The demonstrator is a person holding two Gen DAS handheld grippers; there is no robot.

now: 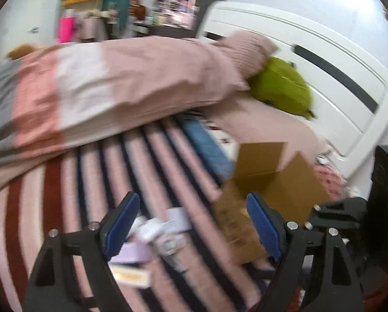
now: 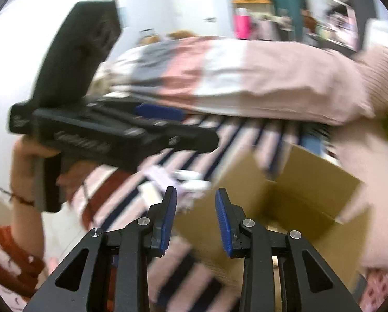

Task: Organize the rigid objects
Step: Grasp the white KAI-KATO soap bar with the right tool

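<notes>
Boxes [image 1: 152,236], small pale ones, lie in a loose heap on the striped bedspread [image 1: 95,182], just beside the open carton [image 1: 279,179] that I take to be where they belong. The heap sits between the fingers of my left hand-held gripper [image 1: 191,223] as its camera sees it, but the fingers stand wide apart and grasp nothing. A lilac box [image 1: 132,253] and a white one with a yellow label [image 1: 130,275] are nearest me; the rest blur together (both pictures are smeared, so I cannot count them or read them).

My right hand-held gripper [image 2: 196,221] is also released, its fingers parted with only air between them, and it points at the near wall of the carton [image 2: 292,197]. From this side the carton's inside looks bare, though the bottom is partly hidden and I cannot be sure. My left hand [image 2: 27,161] shows at the left edge of that view.

Judging by this, the task is barely begun: nothing is held, nothing clearly lies in the carton, and the whole heap waits on the bed. A folded duvet [image 1: 110,88] lies behind it toward the headboard [image 1: 311,59].
</notes>
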